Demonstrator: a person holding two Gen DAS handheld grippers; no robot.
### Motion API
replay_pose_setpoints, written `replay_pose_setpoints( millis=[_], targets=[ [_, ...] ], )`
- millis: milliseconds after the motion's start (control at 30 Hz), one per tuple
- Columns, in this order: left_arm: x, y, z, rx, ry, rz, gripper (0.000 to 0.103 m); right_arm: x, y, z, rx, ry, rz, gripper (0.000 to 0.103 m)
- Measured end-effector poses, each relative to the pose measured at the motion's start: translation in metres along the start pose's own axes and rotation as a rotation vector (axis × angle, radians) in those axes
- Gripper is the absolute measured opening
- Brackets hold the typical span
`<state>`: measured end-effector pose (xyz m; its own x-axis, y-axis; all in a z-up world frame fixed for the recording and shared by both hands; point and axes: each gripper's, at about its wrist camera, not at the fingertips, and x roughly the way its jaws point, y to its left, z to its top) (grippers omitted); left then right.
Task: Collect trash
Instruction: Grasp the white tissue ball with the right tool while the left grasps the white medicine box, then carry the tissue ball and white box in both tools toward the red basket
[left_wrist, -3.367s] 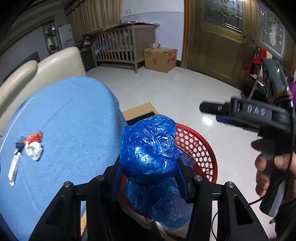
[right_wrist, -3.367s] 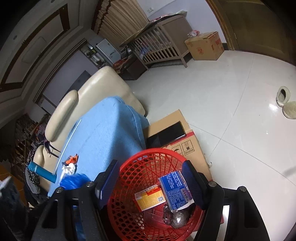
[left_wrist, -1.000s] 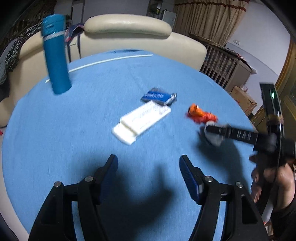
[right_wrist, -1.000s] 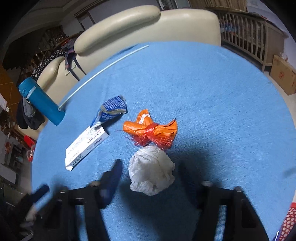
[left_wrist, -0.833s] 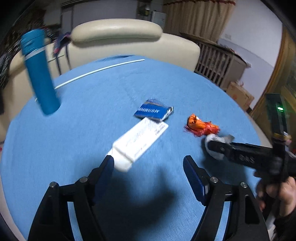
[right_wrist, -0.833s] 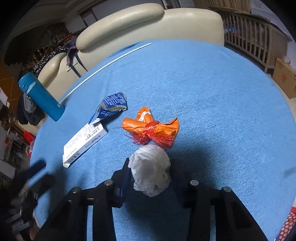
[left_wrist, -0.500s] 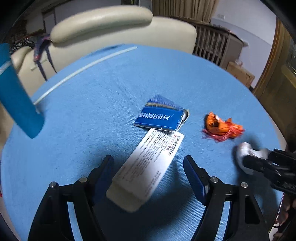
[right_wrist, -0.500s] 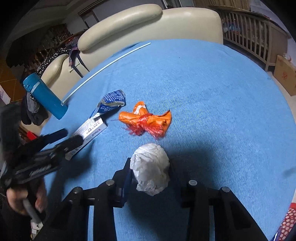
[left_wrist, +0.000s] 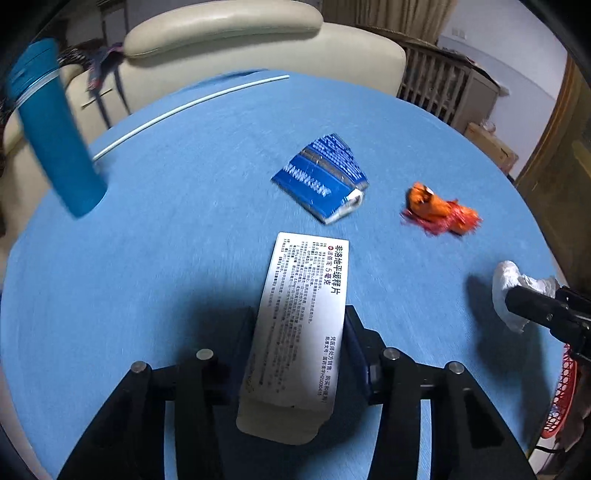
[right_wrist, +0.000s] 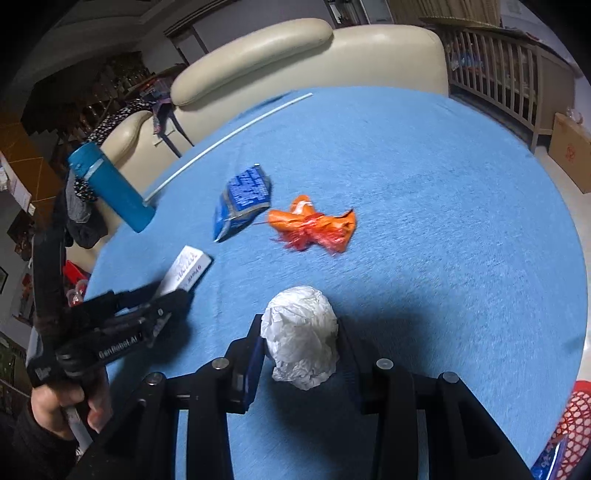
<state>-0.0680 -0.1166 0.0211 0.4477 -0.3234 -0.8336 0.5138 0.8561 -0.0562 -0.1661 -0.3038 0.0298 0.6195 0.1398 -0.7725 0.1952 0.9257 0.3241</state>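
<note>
A white medicine box lies on the blue tablecloth between the fingers of my left gripper. Its jaws are closing and both pads touch the box's sides. My right gripper is shut on a crumpled white paper wad near the table's front edge. Farther out lie a blue wrapper and an orange wrapper, both untouched. The right wrist view shows the left gripper on the box, held by a hand.
A tall blue bottle stands at the table's left edge, with a thin white rod behind it. A cream sofa backs the table. A red mesh basket sits low on the right, off the table.
My left gripper moved forward over the white box and its jaws came together on it. My right gripper closed on the paper wad, which has drawn away from the orange wrapper.
</note>
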Motion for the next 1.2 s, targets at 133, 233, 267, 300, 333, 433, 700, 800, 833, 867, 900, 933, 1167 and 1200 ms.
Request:
replay_pose_setpoints(
  millis=[133,233,267,300,333,433,700,800,833,867,900,933,1167,1200],
  targets=[
    [-0.019,-0.003,-0.025,-0.032,-0.021,0.007,0.049,-0.011,0.010,-0.015,-0.010,-0.006,0.015,0.040],
    [-0.029,-0.009,-0.038,-0.040,-0.039,0.008,0.049,-0.021,0.014,-0.027,-0.013,-0.011,0.025,0.040],
    [-0.034,-0.011,-0.041,-0.041,-0.047,0.011,0.049,-0.024,0.016,-0.031,-0.014,-0.014,0.027,0.040],
    [-0.039,-0.013,-0.046,-0.042,-0.055,0.012,0.049,-0.027,0.016,-0.034,-0.015,-0.016,0.029,0.040],
    [-0.044,-0.015,-0.052,-0.044,-0.061,0.012,0.049,-0.032,0.018,-0.038,-0.016,-0.022,0.031,0.040],
    [-0.055,-0.021,-0.059,-0.052,-0.084,0.008,0.049,-0.045,0.019,-0.045,-0.015,-0.040,0.036,0.040],
    [-0.090,-0.028,-0.075,-0.087,-0.144,0.018,0.049,-0.086,0.020,-0.055,0.003,-0.114,0.055,0.040],
    [-0.103,-0.032,-0.079,-0.094,-0.166,0.022,0.049,-0.100,0.017,-0.057,0.016,-0.139,0.066,0.040],
    [-0.106,-0.033,-0.080,-0.095,-0.172,0.024,0.049,-0.106,0.015,-0.058,0.022,-0.152,0.071,0.040],
    [-0.111,-0.035,-0.081,-0.098,-0.181,0.024,0.049,-0.110,0.015,-0.058,0.026,-0.158,0.074,0.040],
    [-0.116,-0.037,-0.082,-0.101,-0.192,0.026,0.049,-0.116,0.013,-0.059,0.033,-0.170,0.080,0.040],
    [-0.118,-0.038,-0.083,-0.101,-0.198,0.027,0.049,-0.119,0.012,-0.060,0.038,-0.177,0.084,0.040],
    [-0.139,-0.048,-0.088,-0.101,-0.238,0.031,0.049,-0.135,-0.005,-0.065,0.092,-0.213,0.104,0.040],
    [-0.142,-0.048,-0.088,-0.099,-0.244,0.029,0.049,-0.135,-0.009,-0.066,0.107,-0.212,0.106,0.040]
  ],
)
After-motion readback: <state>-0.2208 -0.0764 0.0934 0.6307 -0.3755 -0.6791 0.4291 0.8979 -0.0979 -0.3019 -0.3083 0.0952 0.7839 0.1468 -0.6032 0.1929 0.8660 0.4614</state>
